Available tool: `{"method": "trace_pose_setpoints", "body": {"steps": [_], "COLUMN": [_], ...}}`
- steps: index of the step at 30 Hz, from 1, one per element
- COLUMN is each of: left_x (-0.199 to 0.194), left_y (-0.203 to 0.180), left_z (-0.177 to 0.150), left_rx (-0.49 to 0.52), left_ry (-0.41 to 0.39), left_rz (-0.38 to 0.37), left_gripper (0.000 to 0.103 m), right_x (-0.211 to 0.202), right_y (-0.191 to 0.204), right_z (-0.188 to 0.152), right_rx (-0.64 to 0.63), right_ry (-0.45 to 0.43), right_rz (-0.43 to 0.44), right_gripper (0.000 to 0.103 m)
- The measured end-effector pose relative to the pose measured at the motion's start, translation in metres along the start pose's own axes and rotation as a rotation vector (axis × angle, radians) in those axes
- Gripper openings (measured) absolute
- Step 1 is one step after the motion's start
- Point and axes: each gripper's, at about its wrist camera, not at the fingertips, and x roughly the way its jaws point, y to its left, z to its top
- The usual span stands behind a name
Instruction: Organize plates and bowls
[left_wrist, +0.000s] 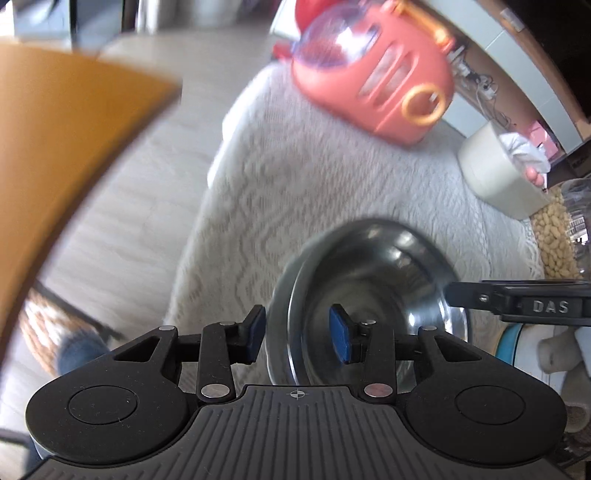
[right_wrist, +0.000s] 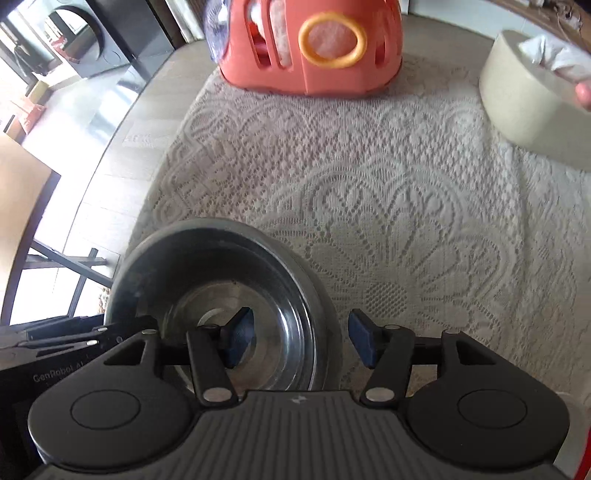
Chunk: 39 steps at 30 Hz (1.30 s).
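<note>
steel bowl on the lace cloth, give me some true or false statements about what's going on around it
1. The steel bowl sits inside a wider grey dish. True.
2. The left tool has its fingers spread either side of the bowl's rim. True.
3. The right tool is shut flat with nothing between its fingers. False: it is open, with the bowl's right rim between them.
4. The coral plastic carrier stands on the lace cloth beyond the bowl. True.
5. The beige container is stacked in the steel bowl. False: it stands apart on the cloth, far right.
</note>
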Motion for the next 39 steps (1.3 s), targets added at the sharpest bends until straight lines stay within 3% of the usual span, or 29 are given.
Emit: {"method": "trace_pose_setpoints", "body": {"steps": [2,4,8,12,18,22,25,30,35,39], "left_x": [-0.02,-0.034,-0.038,-0.026,-0.001,0.01,0.015,0.028,0.046,0.052], "left_y": [-0.019,-0.046,-0.111,-0.165,-0.186,-0.177,-0.168,-0.166,-0.167,-0.169], "left_z": [0.008,0.013,0.006,-0.012,-0.026,-0.028,-0.03,-0.032,-0.042,-0.05], "left_rx": [0.051,0.114,0.245,0.354,0.378,0.355,0.308,0.263,0.247,0.231], "left_ry": [-0.061,-0.079,-0.027,0.02,0.054,0.078,0.106,0.168,0.238,0.266], "left_rz": [-0.018,-0.084,-0.251,-0.315,-0.256,-0.185,-0.206,-0.233,-0.23,-0.237], "left_gripper": [0.041,0.041,0.041,0.041,0.041,0.041,0.047,0.045,0.042,0.046], "right_x": [-0.027,-0.056,-0.101,-0.131,-0.125,-0.102,-0.089,-0.087,-0.069,-0.042], "right_y": [-0.002,-0.011,-0.042,-0.081,-0.139,-0.156,-0.163,-0.174,-0.184,-0.178], "right_z": [-0.006,-0.016,-0.046,-0.088,-0.136,-0.143,-0.146,-0.155,-0.168,-0.177], "right_rx": [-0.039,-0.064,-0.073,-0.045,0.097,0.149,0.156,0.224,0.319,0.363], "right_ry": [-0.117,-0.238,-0.406,-0.492,-0.45,-0.423,-0.436,-0.462,-0.348,-0.255], "right_rz": [-0.014,-0.037,-0.108,-0.138,-0.162,-0.15,-0.193,-0.123,0.059,0.191], "right_gripper": [0.058,0.058,0.058,0.058,0.058,0.058,0.062,0.063,0.062,0.062]}}
